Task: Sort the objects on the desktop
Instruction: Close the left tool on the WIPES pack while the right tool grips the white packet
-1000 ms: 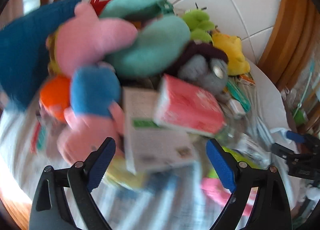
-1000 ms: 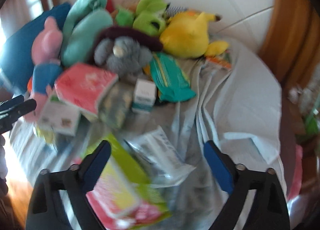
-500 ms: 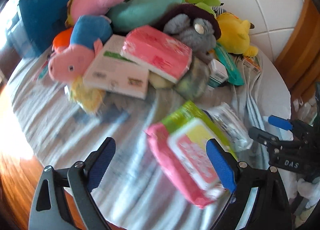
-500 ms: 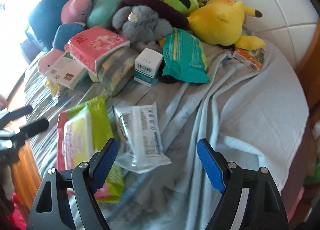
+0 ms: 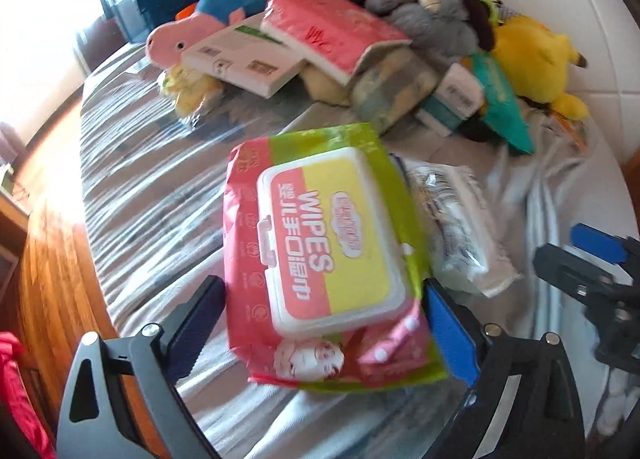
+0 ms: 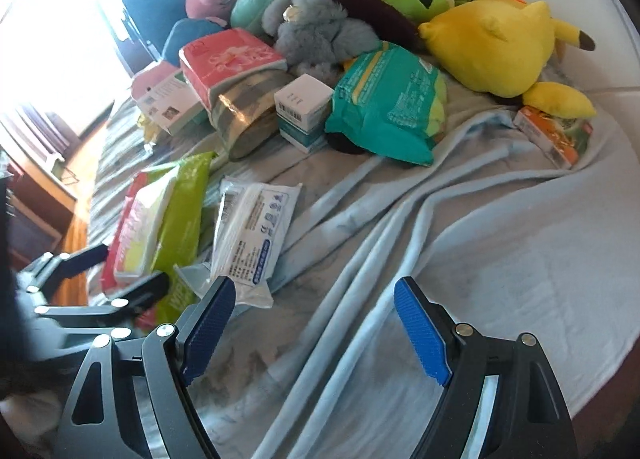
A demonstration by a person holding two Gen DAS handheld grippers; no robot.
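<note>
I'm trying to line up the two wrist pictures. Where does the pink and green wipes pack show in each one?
Left wrist: wipes pack fills the lower centre, between the left gripper's open fingers.
Right wrist: wipes pack sits at the left, seen edge-on, with the left gripper at its near end.
Shared landmark: the clear white packet right beside it.

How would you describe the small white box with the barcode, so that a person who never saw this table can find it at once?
Start from the big yellow plush toy at the back of the cloth-covered table. Beside it lies a teal packet, and the small white box stands against that packet's other side. It alone is a white cube with a barcode, on a teal-edged box.
</note>
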